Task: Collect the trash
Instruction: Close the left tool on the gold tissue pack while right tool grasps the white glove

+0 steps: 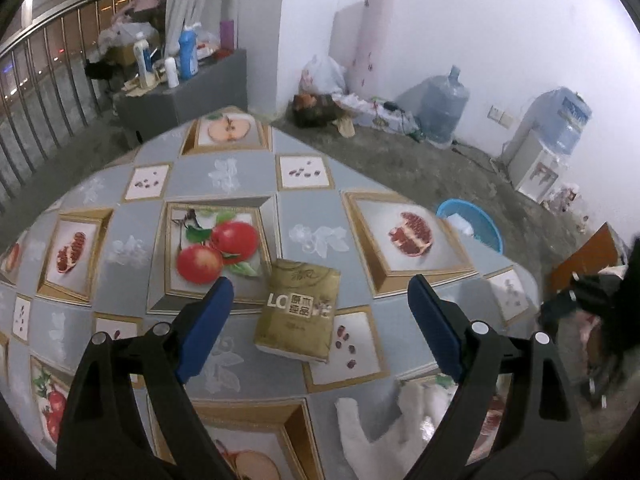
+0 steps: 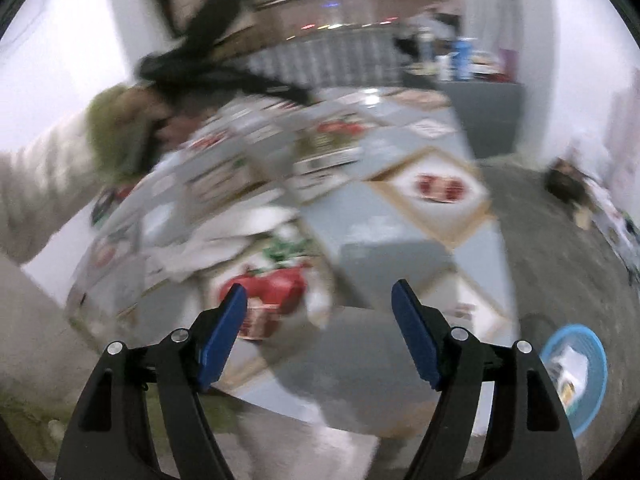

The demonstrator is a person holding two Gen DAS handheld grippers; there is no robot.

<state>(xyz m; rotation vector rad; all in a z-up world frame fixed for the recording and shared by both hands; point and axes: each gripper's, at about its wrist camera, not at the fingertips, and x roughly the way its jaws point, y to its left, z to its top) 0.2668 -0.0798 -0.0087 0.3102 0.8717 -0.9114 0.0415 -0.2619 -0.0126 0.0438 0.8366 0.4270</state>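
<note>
Trash on the table comes to two pieces: one gold tissue pack, a flat soft rectangle with printed characters and a white lower edge, and one crumpled white tissue, limp and irregular. The pack lies flat near the table's middle, between and beyond the left gripper fingers, untouched; the tissue lies nearer the edge, by the right finger. Both grippers stand with blue-padded jaws wide apart, nothing between them. The right gripper hangs over the blurred table edge. One round blue plastic basin on the concrete floor holds white scraps. A glossy fruit-print cloth covers the table.
</note>
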